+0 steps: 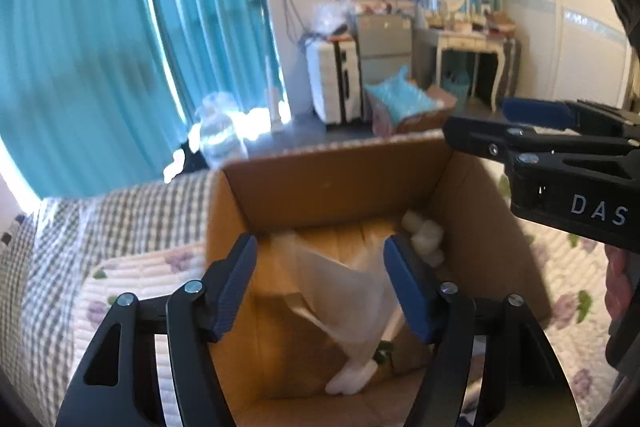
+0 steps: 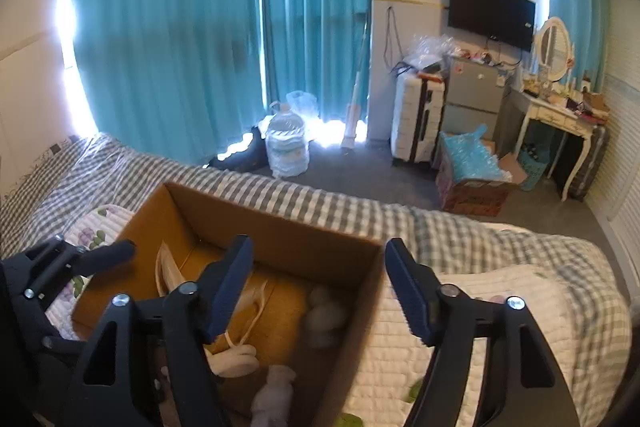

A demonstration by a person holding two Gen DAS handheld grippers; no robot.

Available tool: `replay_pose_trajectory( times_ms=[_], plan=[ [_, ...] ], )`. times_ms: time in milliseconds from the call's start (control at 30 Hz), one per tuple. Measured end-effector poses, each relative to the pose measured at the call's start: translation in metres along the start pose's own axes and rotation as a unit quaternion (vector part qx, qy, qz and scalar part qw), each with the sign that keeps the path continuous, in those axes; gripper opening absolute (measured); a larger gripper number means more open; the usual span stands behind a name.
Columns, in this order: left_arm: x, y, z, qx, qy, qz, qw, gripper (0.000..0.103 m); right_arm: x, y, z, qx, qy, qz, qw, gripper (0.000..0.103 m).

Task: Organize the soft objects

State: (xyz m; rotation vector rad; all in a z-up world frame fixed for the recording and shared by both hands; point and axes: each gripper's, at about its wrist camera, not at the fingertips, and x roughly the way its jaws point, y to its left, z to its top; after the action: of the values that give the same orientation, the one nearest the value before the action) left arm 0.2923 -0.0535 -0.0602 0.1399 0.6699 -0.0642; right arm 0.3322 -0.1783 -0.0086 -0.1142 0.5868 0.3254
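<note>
Over the cardboard box [image 1: 332, 183] both grippers are hanging open and empty; the pale cloth [image 1: 344, 291] is lying straight below the left gripper [image 1: 320, 283], its length running toward the box's near edge; the right gripper [image 2: 320, 287] is sitting over the box's right edge

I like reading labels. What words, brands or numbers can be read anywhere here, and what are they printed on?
"DAS": white letters on the right gripper, cut off by the picture's edge.
Water jug label: too blurred.
Printed carton on the floor: too blurred.
Nothing else readable.
</note>
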Motion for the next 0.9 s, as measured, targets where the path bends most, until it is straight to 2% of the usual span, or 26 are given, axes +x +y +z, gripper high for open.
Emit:
replay_pose_trajectory(
  times_ms=[133, 300, 333, 400, 500, 533, 633, 733, 900],
  plan=[
    [-0.044, -0.001, 0.011, 0.000, -0.026, 0.006, 0.9996, 0.084, -0.041, -0.004, 0.012, -0.003, -0.007, -0.020, 1.000, 0.072],
    [-0.125, -0.005, 0.022, -0.005, -0.072, 0.006, 0.9974, 0.087, -0.130, -0.011, 0.038, 0.007, -0.037, -0.039, 0.999, 0.082],
    [-0.139, -0.004, 0.023, -0.008, -0.078, 0.006, 0.9969, 0.092, -0.143, -0.011, 0.043, 0.006, -0.041, -0.040, 0.998, 0.086],
    [-0.174, -0.005, 0.024, -0.010, -0.094, 0.005, 0.9955, 0.101, -0.181, -0.007, 0.051, 0.000, -0.054, -0.046, 0.997, 0.086],
    [-0.228, -0.010, 0.021, 0.002, -0.137, 0.015, 0.9905, 0.103, -0.237, 0.003, 0.055, -0.016, -0.074, -0.050, 0.996, 0.090],
    [-0.240, -0.013, 0.019, 0.006, -0.144, 0.017, 0.9894, 0.103, -0.252, 0.006, 0.055, -0.018, -0.079, -0.051, 0.995, 0.096],
    [-0.274, -0.013, 0.010, 0.008, -0.153, 0.014, 0.9881, 0.103, -0.293, 0.016, 0.046, -0.023, -0.086, -0.048, 0.995, 0.103],
    [-0.291, -0.011, -0.006, -0.007, -0.150, 0.008, 0.9886, 0.103, -0.311, 0.026, 0.030, -0.033, -0.075, -0.046, 0.996, 0.103],
    [-0.286, -0.012, -0.045, -0.014, -0.125, 0.020, 0.9919, 0.103, -0.304, 0.043, -0.021, -0.050, -0.037, -0.032, 0.998, 0.103]
  ],
)
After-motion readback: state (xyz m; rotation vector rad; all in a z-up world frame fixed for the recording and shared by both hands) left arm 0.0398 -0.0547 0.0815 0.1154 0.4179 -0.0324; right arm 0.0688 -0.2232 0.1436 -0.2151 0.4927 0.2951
